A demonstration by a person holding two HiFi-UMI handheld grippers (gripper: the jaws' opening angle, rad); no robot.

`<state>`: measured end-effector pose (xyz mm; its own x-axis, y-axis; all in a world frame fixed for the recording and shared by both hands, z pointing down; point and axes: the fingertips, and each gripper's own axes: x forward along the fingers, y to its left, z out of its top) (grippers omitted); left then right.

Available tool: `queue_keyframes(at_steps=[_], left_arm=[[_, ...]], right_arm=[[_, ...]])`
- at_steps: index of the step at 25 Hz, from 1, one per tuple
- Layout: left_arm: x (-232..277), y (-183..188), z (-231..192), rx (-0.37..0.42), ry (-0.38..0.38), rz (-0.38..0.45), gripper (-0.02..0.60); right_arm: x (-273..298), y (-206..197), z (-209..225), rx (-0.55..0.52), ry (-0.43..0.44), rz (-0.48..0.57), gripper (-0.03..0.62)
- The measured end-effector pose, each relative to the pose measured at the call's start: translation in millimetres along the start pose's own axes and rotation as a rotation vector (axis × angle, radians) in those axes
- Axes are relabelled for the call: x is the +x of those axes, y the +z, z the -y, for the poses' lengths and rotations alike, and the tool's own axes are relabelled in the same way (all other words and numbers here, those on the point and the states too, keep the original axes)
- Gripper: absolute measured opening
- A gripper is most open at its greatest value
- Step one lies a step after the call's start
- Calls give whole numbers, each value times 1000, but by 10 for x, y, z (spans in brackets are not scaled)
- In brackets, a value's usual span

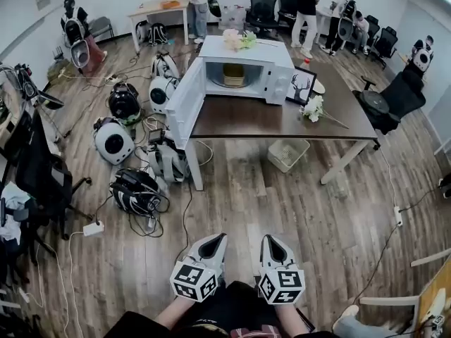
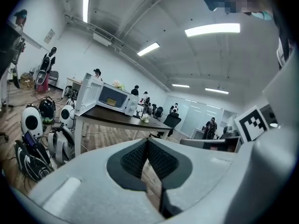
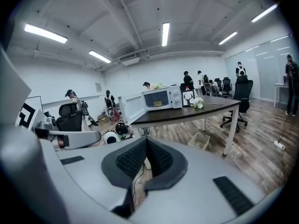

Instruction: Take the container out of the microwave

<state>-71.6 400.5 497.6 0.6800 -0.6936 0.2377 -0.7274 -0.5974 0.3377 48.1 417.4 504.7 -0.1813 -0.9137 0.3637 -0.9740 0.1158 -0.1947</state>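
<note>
container (image 1: 234, 74) details too small, forearms (image 1: 171, 314) cropped

I'm looking at the microwave (image 1: 246, 56), a white box standing upright at the left end of the dark table (image 1: 282, 118), well away from me across the room. Its door (image 1: 184, 103) is hanging wide open, swinging out to the left past the table's edge, so the cavity is facing me. The container (image 1: 234, 74), a small pale yellow tub, is sitting upright on the cavity floor, roughly in the middle, left of the control panel (image 1: 280, 85).
</note>
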Motion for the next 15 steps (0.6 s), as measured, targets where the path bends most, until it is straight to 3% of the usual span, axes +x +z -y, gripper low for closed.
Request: queue_keyframes(at_steps=[4,8,15], left_arm=[[179,222,-244,27,-38,6,9],[257,371,-403,60,-75,-1,9],[447,446,-653,58,-67,-23,9]], right_arm=[[291,148,-48,33,-10,24,39],[499,235,-129,68,-26,33,23],[816,337,-125,78,-39,26,21]])
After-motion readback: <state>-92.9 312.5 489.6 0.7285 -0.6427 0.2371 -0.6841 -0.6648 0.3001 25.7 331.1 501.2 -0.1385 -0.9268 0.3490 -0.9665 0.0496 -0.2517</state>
